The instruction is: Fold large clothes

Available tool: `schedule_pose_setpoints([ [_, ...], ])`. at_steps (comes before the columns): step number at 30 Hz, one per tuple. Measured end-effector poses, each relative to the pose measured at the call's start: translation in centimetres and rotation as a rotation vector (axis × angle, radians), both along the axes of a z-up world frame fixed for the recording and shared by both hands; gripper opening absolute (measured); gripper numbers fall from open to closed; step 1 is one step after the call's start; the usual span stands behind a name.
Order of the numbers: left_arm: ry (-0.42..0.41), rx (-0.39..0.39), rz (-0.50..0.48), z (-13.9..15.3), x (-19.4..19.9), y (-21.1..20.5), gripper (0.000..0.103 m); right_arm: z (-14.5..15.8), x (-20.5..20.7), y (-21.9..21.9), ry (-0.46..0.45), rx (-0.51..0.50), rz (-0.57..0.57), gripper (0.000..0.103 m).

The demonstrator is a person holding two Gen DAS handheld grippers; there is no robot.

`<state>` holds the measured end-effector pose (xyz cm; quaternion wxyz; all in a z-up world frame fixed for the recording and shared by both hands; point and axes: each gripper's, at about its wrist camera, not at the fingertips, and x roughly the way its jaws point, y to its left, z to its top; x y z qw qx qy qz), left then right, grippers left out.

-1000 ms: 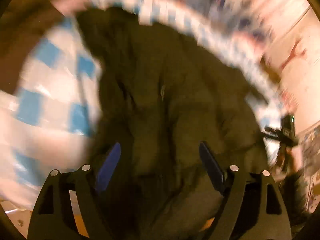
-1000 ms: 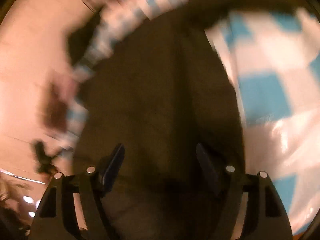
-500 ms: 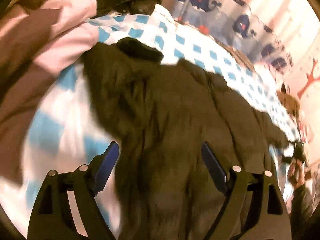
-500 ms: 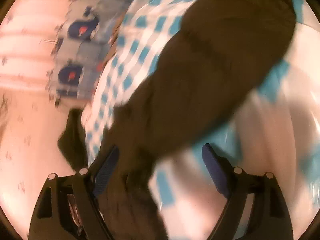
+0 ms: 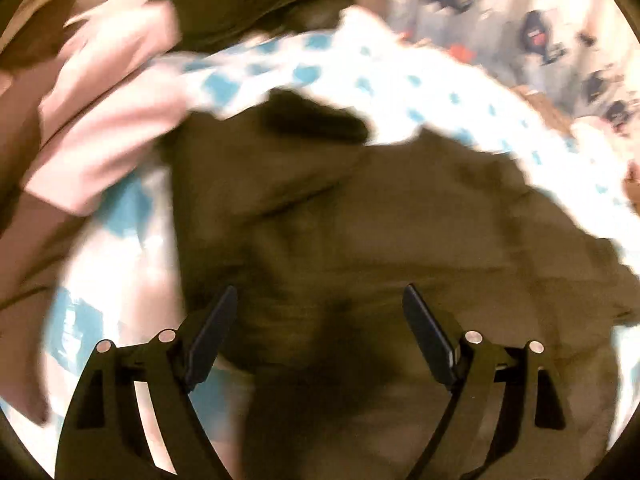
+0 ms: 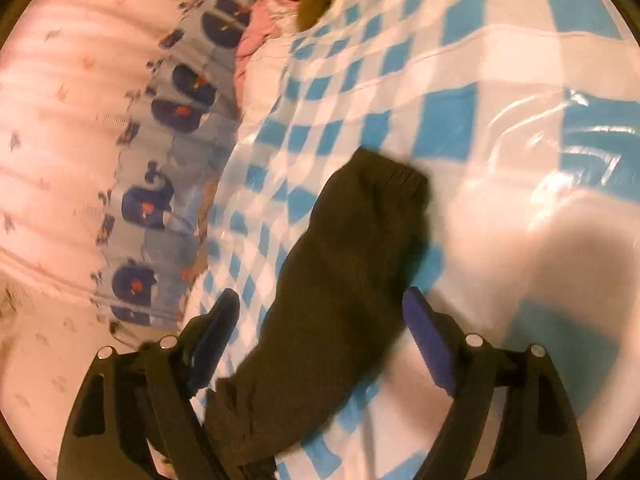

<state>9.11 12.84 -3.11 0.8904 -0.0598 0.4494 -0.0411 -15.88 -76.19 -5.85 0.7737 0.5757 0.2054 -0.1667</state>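
Note:
A large dark olive-brown garment (image 5: 360, 232) lies spread on a blue-and-white checked sheet (image 5: 400, 80). My left gripper (image 5: 320, 300) is open just above its body, fingers apart with cloth between and below them, not pinched. In the right wrist view one sleeve of the garment (image 6: 352, 264) stretches away over the checked sheet (image 6: 500, 100), its ribbed cuff at the far end. My right gripper (image 6: 322, 300) is open with the sleeve lying between its fingers. Both views are blurred.
Pink and brown clothes (image 5: 108, 112) are piled at the left, with a dark garment (image 5: 248, 0) behind them. A whale-patterned cloth (image 6: 160, 184) runs along the sheet's edge beside a pale pink wall or curtain (image 6: 52, 120).
Both grippers have pulled back from the garment and stayed open. The right view has swung from the garment's body to its sleeve. The left view now shows the whole garment.

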Motion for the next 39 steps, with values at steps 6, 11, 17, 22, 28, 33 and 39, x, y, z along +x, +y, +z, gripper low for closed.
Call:
schedule_pose_setpoints([
  [6,-0.051,-0.246,-0.147,2.8,-2.8,-9.7,0.088,-1.7,1.3,-1.9,0.025,0.042,0.009,0.081],
  [11,0.026,-0.347,-0.162,-1.0,-3.6,-16.5,0.089,-2.2,3.1,-2.2,-0.061,0.031,-0.001,0.082],
  [17,0.031,-0.465,-0.068,-6.1,-4.4,-16.4,0.089,-2.4,5.8,-2.3,0.079,-0.093,0.049,0.036],
  [22,0.012,-0.499,-0.082,-6.4,-4.5,-16.2,0.089,-0.4,5.6,-2.3,0.050,-0.141,0.007,0.006],
  [28,0.029,-0.585,-0.066,-6.2,-4.5,-14.8,0.089,8.0,6.4,0.2,-0.063,-0.289,-0.022,0.006],
  [33,0.019,-0.648,-0.022,-5.4,-4.4,-12.7,0.089,15.7,8.8,4.7,-0.183,-0.399,0.013,0.006],
  [39,-0.044,-0.636,0.051,-3.3,-4.8,-9.7,0.090,23.2,13.6,13.3,-0.286,-0.514,0.143,0.006],
])
